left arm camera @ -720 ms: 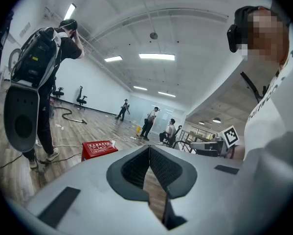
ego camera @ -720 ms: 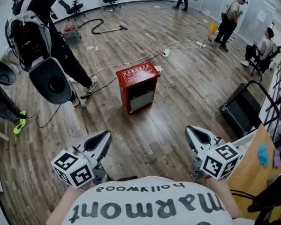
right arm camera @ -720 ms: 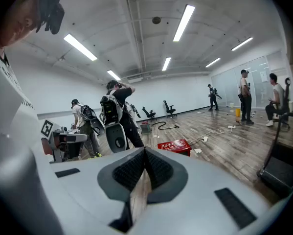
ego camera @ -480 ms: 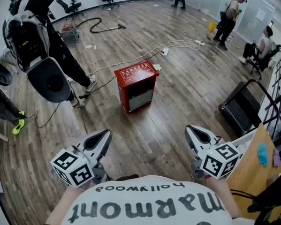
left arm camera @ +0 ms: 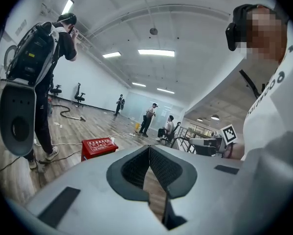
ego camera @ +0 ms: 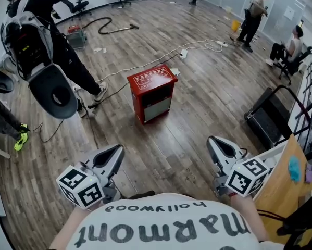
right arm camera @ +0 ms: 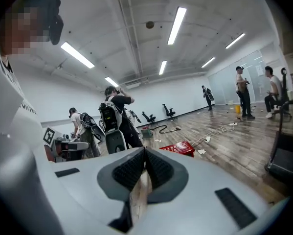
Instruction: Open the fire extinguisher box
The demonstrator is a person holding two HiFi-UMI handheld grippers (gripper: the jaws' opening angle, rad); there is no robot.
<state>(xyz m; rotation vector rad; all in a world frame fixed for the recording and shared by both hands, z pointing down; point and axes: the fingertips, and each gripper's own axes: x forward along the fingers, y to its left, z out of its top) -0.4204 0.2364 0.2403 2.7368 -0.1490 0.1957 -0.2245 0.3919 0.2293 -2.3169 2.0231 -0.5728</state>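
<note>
Wooden floor [ego camera: 197, 108] runs from the clenched, empty left gripper [ego camera: 115, 151] and right gripper [ego camera: 216, 142] to the closed red fire extinguisher box [ego camera: 152, 90] well ahead, where the loose white cable [ego camera: 140, 66] could trip an approach.

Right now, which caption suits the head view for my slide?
Closed red box on the wood floor; left gripper and right gripper, both shut and empty, held short of it.

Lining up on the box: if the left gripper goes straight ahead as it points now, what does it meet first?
Probably bare floor: the left gripper, shut, aims just right of the red box. Nothing nearer shows, though depth is unclear.
</note>
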